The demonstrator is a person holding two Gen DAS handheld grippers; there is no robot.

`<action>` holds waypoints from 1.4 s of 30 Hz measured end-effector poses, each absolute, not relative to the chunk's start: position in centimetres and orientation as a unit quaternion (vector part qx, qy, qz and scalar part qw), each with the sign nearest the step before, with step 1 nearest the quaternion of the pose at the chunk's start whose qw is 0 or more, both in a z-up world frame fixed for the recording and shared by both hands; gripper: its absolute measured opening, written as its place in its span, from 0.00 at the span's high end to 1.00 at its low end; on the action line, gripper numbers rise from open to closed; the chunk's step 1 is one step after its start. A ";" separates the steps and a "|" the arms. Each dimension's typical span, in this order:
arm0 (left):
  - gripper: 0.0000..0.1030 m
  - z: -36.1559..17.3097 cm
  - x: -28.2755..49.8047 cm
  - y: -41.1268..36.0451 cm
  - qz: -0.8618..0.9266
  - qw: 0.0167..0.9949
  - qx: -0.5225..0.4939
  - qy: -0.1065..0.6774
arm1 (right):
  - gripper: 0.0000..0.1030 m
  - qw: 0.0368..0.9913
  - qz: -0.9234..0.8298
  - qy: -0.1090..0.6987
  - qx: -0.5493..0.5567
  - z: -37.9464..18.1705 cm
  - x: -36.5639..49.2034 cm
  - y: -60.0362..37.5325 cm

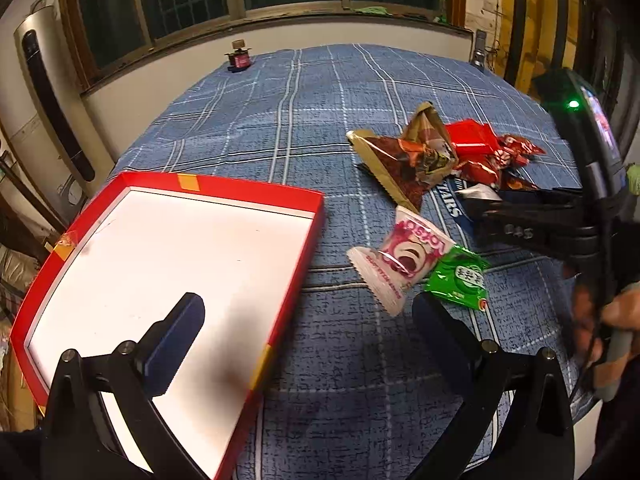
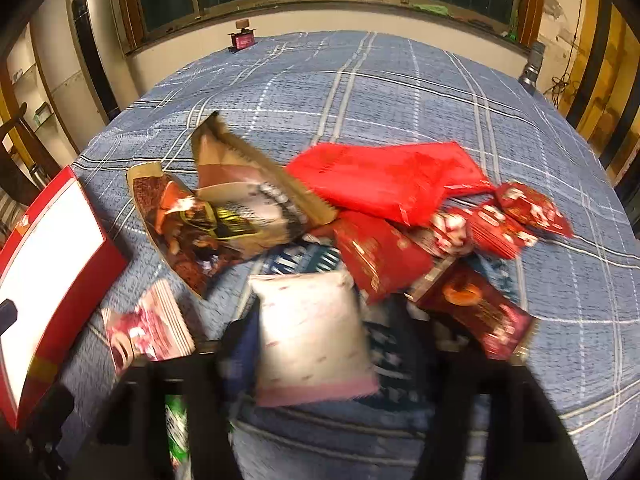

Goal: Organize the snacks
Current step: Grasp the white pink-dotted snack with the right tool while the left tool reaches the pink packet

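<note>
Both grippers work over a table (image 1: 280,92) draped in blue plaid cloth. Left gripper (image 1: 308,320) hangs with its two dark fingers spread wide and nothing between them; its left finger (image 1: 176,336) sits above the white floor of a red-rimmed box (image 1: 248,190), its right finger (image 1: 444,336) above bare cloth. Just ahead of that right finger lie a pink-and-white snack packet (image 1: 400,258) and, touching it on the right, a green packet (image 1: 460,278). Further ahead and to the right is the snack pile, fronted by a gold-edged brown bag (image 1: 412,160).

Right gripper (image 2: 320,344) is closed on a white pillow packet with a pink seam (image 2: 312,332), its fingers blurred on either side of it. Directly beyond are a gold-and-brown bag (image 2: 224,216) to the left, a flat red bag (image 2: 384,180) ahead, and small dark red packets (image 2: 516,216) to the right. Far left stands the red box.
</note>
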State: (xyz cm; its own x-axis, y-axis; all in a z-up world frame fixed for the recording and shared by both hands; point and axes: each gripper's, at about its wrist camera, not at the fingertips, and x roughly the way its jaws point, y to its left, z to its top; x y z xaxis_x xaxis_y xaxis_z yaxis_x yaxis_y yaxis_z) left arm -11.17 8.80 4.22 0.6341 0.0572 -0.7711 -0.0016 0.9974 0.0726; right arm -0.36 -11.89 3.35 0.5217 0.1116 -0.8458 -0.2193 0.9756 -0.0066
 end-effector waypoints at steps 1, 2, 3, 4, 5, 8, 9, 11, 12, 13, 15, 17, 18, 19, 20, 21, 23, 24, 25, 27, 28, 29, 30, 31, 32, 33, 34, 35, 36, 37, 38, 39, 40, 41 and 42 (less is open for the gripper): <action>0.00 4.2 -11.2 8.6 0.013 0.903 0.036 0.427 | 0.58 0.870 0.094 0.482 -0.054 3.4 -0.4 -12.5; 0.00 4.1 -11.2 8.4 0.010 0.903 0.039 0.428 | 0.59 0.869 0.091 0.484 -0.052 3.5 -0.7 -13.3; 0.00 4.1 -11.1 8.1 0.006 0.901 0.043 0.431 | 0.59 0.869 0.089 0.484 -0.045 3.6 -1.2 -14.5; 0.00 4.0 -11.1 8.0 0.003 0.900 0.045 0.433 | 0.59 0.870 0.087 0.484 -0.040 3.6 -1.6 -15.4; 0.00 4.0 -11.1 7.9 0.001 0.900 0.046 0.434 | 0.59 0.870 0.086 0.483 -0.035 3.7 -2.1 -16.2; 0.00 4.1 -10.7 7.5 -0.004 0.898 0.049 0.436 | 0.59 0.875 0.067 0.478 -0.028 3.7 -3.7 -19.6; 0.00 4.2 -10.4 7.2 -0.009 0.898 0.051 0.437 | 0.59 0.878 0.055 0.474 -0.030 3.7 -4.2 -20.8; 0.00 4.3 -10.0 6.6 -0.014 0.898 0.060 0.435 | 0.59 0.884 0.038 0.464 -0.029 3.7 -4.7 -22.9; 0.00 4.3 -9.7 6.1 -0.016 0.898 0.066 0.434 | 0.59 0.888 0.034 0.458 -0.026 3.7 -4.9 -23.6; 0.00 4.4 -9.3 5.7 -0.020 0.898 0.073 0.433 | 0.59 0.891 0.032 0.452 -0.020 3.7 -5.0 -24.2; 0.00 4.1 -8.2 4.9 -0.036 0.893 0.078 0.441 | 0.56 0.893 0.039 0.448 0.000 3.9 -5.1 -24.9; 0.00 3.6 -7.3 4.8 -0.050 0.883 0.068 0.461 | 0.55 0.894 0.039 0.447 0.000 4.0 -5.1 -24.8; 0.00 3.3 -6.8 4.7 -0.048 0.882 0.067 0.464 | 0.54 0.894 0.042 0.447 0.001 4.0 -5.1 -24.8; 0.00 3.3 -6.7 4.5 -0.046 0.884 0.073 0.460 | 0.52 0.893 0.045 0.447 0.002 4.0 -5.2 -24.8; 0.00 3.2 -6.4 4.4 -0.048 0.882 0.076 0.462 | 0.52 0.893 0.048 0.447 0.004 4.1 -5.1 -24.7; 0.00 3.2 -6.2 4.3 -0.050 0.881 0.078 0.464 | 0.52 0.893 0.051 0.446 0.008 4.1 -5.1 -24.7; 0.00 3.3 -6.0 4.2 -0.058 0.878 0.075 0.468 | 0.52 0.894 0.059 0.445 0.017 4.1 -5.1 -25.1; 0.00 3.5 -5.9 4.2 -0.067 0.876 0.071 0.472 | 0.52 0.894 0.060 0.444 0.019 4.1 -5.1 -25.2; 0.00 3.6 -5.9 4.1 -0.076 0.875 0.069 0.473 | 0.51 0.894 0.060 0.444 0.020 4.1 -5.1 -25.2; 0.00 4.0 -5.9 3.7 -0.093 0.873 0.072 0.474 | 0.50 0.894 0.062 0.444 0.018 4.0 -5.2 -25.0; 0.00 4.0 -5.9 3.5 -0.104 0.872 0.071 0.474 | 0.50 0.894 0.062 0.444 0.017 4.0 -5.2 -24.9; 0.00 4.1 -5.9 3.2 -0.117 0.870 0.070 0.474 | 0.50 0.894 0.063 0.444 0.017 4.0 -5.2 -24.9; 0.00 4.2 -6.0 2.9 -0.137 0.867 0.068 0.475 | 0.49 0.894 0.064 0.444 0.016 3.9 -5.2 -24.8; 0.00 4.3 -5.9 2.5 -0.150 0.863 0.069 0.477 | 0.49 0.894 0.065 0.444 0.016 3.9 -5.3 -24.8; 0.00 4.3 -5.9 2.4 -0.165 0.859 0.068 0.481 | 0.49 0.894 0.065 0.443 0.017 3.9 -5.3 -24.8; 0.00 4.0 -5.7 2.3 -0.174 0.855 0.070 0.484 | 0.49 0.894 0.066 0.443 0.017 3.9 -5.3 -24.8; 0.00 3.8 -5.6 2.4 -0.171 0.854 0.071 0.486 | 0.48 0.894 0.067 0.443 0.018 3.9 -5.3 -24.8; 0.00 3.5 -5.4 2.5 -0.166 0.853 0.073 0.489 | 0.48 0.894 0.067 0.443 0.018 3.8 -5.3 -24.8; 0.00 3.1 -5.1 2.8 -0.160 0.852 0.073 0.494 | 0.48 0.894 0.067 0.443 0.018 3.8 -5.3 -24.8; 0.00 2.7 -4.6 3.3 -0.156 0.849 0.067 0.500 | 0.48 0.894 0.068 0.443 0.018 3.8 -5.3 -24.8; 0.00 2.5 -4.2 3.8 -0.155 0.847 0.056 0.505 | 0.47 0.894 0.069 0.443 0.017 3.8 -5.3 -24.7; 0.00 2.3 -4.1 4.2 -0.155 0.845 0.048 0.509 | 0.47 0.894 0.069 0.443 0.016 3.8 -5.3 -24.7; 0.00 2.2 -3.8 4.7 -0.157 0.844 0.039 0.511 | 0.46 0.893 0.069 0.444 0.014 3.8 -5.3 -24.6; 0.00 2.3 -3.8 5.0 -0.159 0.845 0.037 0.510 | 0.45 0.893 0.069 0.444 0.012 3.8 -5.3 -24.6; 0.00 2.3 -3.7 5.1 -0.159 0.846 0.038 0.508 | 0.45 0.893 0.069 0.444 0.010 3.8 -5.4 -24.5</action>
State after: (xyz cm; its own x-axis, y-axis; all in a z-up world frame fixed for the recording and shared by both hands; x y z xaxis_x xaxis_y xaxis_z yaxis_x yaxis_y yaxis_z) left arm -3.73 5.15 2.34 0.4339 -0.2298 -0.8712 0.3079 0.9465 -0.0964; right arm -5.35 -24.46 3.76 0.5956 0.1319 -0.7924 -0.1148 0.9903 0.0785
